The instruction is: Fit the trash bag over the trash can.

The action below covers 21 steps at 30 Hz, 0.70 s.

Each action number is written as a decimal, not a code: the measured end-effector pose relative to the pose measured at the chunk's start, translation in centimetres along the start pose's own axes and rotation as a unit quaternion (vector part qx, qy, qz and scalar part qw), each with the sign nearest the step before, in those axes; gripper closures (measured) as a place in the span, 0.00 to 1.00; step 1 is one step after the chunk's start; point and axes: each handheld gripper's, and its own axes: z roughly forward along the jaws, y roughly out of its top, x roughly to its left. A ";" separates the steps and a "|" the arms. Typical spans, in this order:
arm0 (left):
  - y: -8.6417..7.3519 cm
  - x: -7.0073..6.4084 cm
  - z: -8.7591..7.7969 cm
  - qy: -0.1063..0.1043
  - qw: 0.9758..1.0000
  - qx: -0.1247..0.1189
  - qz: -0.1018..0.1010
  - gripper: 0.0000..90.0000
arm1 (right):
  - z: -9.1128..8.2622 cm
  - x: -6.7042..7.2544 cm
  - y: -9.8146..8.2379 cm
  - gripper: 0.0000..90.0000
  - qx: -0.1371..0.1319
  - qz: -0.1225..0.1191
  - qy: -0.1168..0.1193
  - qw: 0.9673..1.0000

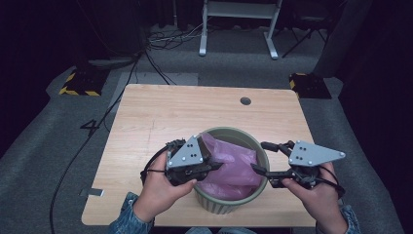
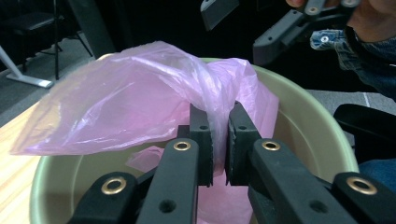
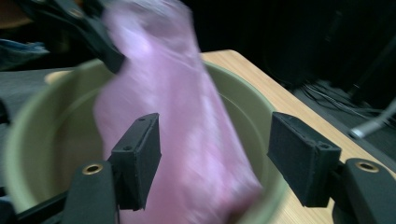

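Just then, the left gripper (image 1: 207,163) sat at about nine o'clock on the rim of the green bucket (image 1: 261,185), its jaws pinched tight on a gathered fold of the pink plastic bag (image 1: 234,165), which lay mostly inside the bucket with one loose flap spilling over the rim toward ten o'clock. Meanwhile the right gripper (image 1: 258,156) hovered at three o'clock by the opposite rim with its jaws spread wide, a blurred stretch of the bag (image 3: 187,126) between them but not pressed by either pad, on the wooden table (image 1: 160,112).
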 end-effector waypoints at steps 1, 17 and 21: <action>0.2 -0.1 0.1 -0.003 1.000 0.002 0.001 0.92 | 0.3 0.2 0.3 0.38 -0.001 -0.007 0.008 1.000; 0.6 -0.4 -0.7 -0.036 0.999 -0.034 -0.006 0.78 | 2.0 0.6 0.6 0.96 0.023 -0.029 0.053 0.998; 0.7 -0.4 -0.6 -0.058 0.998 -0.038 -0.011 0.88 | 1.7 0.4 0.2 0.95 0.022 -0.024 0.047 0.998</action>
